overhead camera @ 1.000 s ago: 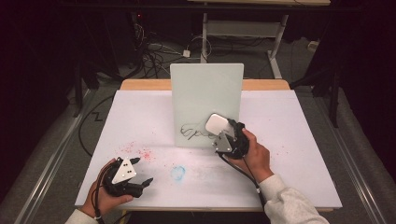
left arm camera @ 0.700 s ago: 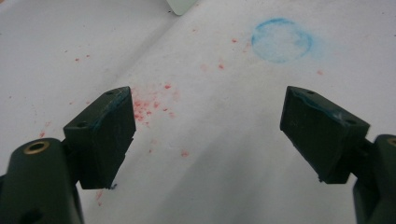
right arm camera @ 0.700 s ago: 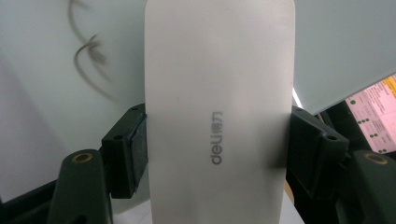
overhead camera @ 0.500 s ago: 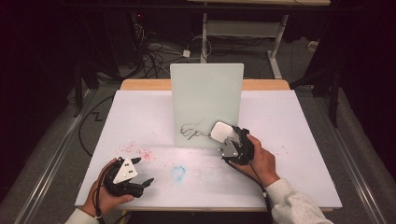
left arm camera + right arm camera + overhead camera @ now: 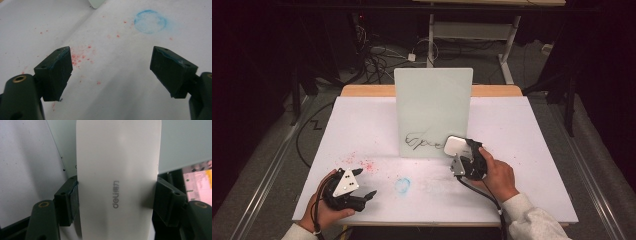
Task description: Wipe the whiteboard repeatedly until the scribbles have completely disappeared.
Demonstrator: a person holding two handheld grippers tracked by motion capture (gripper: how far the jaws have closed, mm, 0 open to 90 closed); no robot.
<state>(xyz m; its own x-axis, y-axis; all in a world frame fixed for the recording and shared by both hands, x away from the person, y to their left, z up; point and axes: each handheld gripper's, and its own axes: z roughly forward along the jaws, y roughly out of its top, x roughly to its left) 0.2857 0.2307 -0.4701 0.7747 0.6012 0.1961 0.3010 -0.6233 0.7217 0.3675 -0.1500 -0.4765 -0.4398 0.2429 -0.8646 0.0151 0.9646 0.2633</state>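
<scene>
An upright pale green glass board (image 5: 433, 110) stands on the white table (image 5: 522, 130), with a black scribble (image 5: 422, 142) near its bottom edge. My right gripper (image 5: 455, 150) is shut on a white eraser (image 5: 454, 145) (image 5: 117, 177) marked "deli", held against the board's lower right corner beside the scribble. Both jaws clamp the eraser's long sides in the right gripper view. My left gripper (image 5: 367, 196) (image 5: 112, 72) rests open near the table's front left, nothing between its jaws.
Red speckles (image 5: 362, 162) (image 5: 80, 58) and a blue ring smudge (image 5: 402, 185) (image 5: 150, 21) mark the table surface. Cables and a desk frame (image 5: 472, 30) lie on the floor behind the table. A cable trails from the right gripper toward the front edge.
The right gripper has moved the eraser down and slightly right along the board, toward its lower right corner. The left gripper has stayed in place.
</scene>
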